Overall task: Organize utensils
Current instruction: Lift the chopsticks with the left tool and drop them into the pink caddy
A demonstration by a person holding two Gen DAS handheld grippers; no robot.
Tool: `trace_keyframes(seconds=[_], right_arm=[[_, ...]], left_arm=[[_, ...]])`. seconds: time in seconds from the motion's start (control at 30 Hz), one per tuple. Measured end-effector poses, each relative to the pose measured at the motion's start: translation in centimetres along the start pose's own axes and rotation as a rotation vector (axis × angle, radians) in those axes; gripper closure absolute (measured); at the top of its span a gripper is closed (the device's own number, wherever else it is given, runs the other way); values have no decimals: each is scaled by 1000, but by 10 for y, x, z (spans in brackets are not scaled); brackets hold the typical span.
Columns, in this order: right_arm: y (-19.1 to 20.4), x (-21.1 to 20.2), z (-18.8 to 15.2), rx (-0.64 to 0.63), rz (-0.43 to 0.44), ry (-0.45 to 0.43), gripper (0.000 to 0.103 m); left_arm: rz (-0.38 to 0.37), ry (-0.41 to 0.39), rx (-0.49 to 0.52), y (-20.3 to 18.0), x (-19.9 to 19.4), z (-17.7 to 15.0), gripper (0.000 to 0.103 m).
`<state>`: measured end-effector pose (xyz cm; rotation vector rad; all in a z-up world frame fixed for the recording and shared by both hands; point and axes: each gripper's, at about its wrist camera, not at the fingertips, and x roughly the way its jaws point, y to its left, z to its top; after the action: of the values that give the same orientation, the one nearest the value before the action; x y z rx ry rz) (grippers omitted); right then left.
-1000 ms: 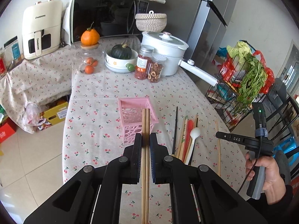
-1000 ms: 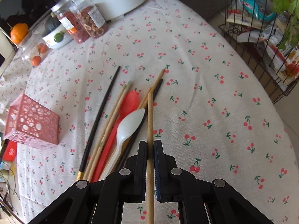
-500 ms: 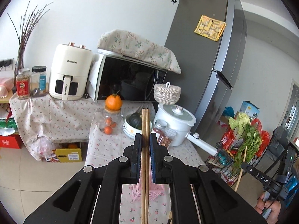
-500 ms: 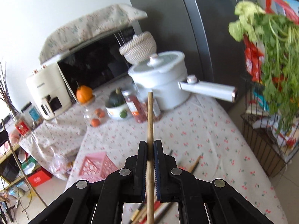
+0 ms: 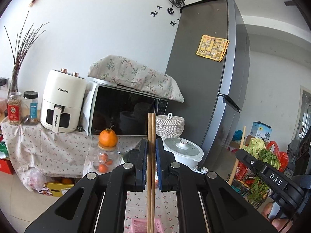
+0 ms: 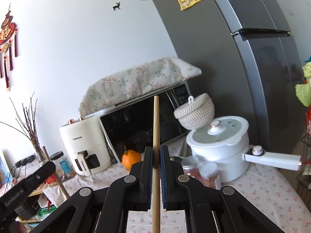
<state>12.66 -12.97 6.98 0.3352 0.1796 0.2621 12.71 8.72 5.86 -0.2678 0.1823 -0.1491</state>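
Observation:
In the left wrist view my left gripper [image 5: 151, 142] is shut on a pair of wooden chopsticks [image 5: 151, 126] that stick up past its tips. The rim of the pink basket [image 5: 136, 226] shows just below, on the cherry-print table [image 5: 134, 205]. At the right of that view my right gripper [image 5: 240, 154] is raised, with a single chopstick [image 5: 242, 137] in it and a hand [image 5: 272, 215] on its handle. In the right wrist view the right gripper [image 6: 156, 149] is shut on that single wooden chopstick [image 6: 156, 120]. The left gripper [image 6: 51, 165] is at the far left. The other utensils on the table are out of view.
Behind the table stand a white pot [image 6: 219, 141] with a long handle, jars [image 6: 204, 172], an orange [image 5: 108, 138] on a glass jar, a woven basket [image 5: 170, 125], a microwave [image 5: 124, 110] and an air fryer [image 5: 62, 104]. A grey fridge [image 5: 210, 89] and a vegetable rack [image 5: 260, 163] are on the right.
Both grippers have risen and tilted up from looking down at the table to nearly level. Each kept its chopsticks. The utensils on the cloth have dropped out of sight.

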Motion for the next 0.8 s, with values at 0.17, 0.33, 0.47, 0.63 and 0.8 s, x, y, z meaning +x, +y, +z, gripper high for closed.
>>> trace_keyframes(seconds=[0.17,0.33,0.47,0.63,0.8], right_arm=[[-4,34,-25,8,-6,31,97],[-13,69,-47,10,-39,71,97],[-11,89,-61,-26,-62,88,97],[-4,103,-75,-65,-60,115,97],[-6,115,-92,-62,-38,203,96]], left_arm=[[34,35,-18,10,33,-26,94],[49,76,30,10,61,-49,94],[43,92,78,8,72,-60,94],[37,167,89,11,89,-68,94],[29,270,66,16,104,-75,94]])
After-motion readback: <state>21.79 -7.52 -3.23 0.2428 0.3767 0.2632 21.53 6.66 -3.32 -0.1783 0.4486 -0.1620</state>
